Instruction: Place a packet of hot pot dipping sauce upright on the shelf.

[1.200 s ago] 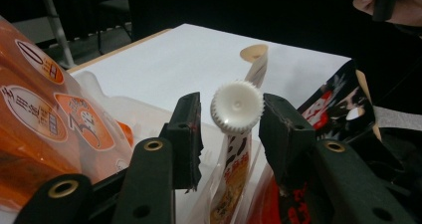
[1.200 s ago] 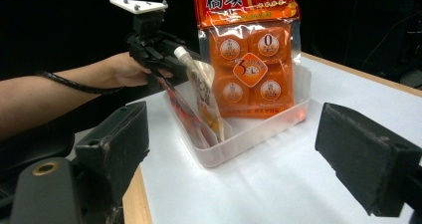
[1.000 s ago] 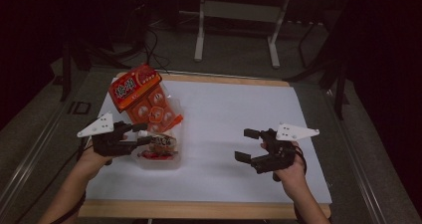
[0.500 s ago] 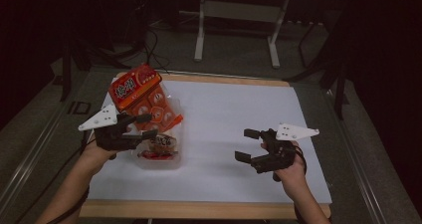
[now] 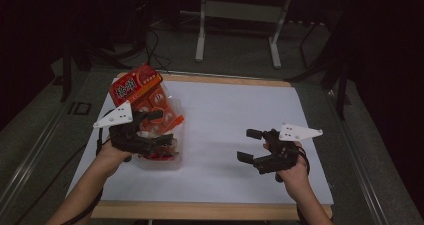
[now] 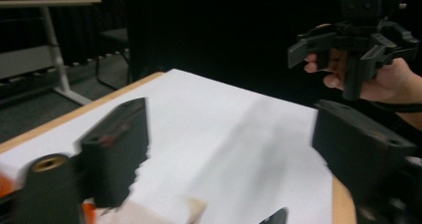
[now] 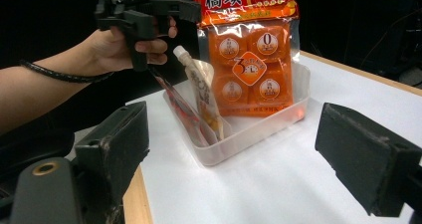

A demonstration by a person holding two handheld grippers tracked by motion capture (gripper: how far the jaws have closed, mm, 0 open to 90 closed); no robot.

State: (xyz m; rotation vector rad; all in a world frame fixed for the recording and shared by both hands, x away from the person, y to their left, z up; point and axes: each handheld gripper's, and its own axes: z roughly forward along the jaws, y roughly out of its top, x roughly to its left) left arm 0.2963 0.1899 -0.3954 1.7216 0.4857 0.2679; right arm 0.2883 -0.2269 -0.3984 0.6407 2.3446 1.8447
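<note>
Clear tub [image 5: 159, 157] released: left claw [image 5: 159, 130] has risen, opening empty; right claw [image 5: 249, 145] open.

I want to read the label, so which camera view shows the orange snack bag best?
The right gripper view: the orange snack bag stands upright in the clear tub, facing the camera, print sharp. The high view shows it small, from above, partly behind the left gripper. The left gripper view catches an orange sliver at its lower left edge.

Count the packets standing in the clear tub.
3: a big orange packet leaning at the far end of the clear tub, a spouted pouch in the middle, and a thin red sachet beside it. Others may be hidden behind.
</note>
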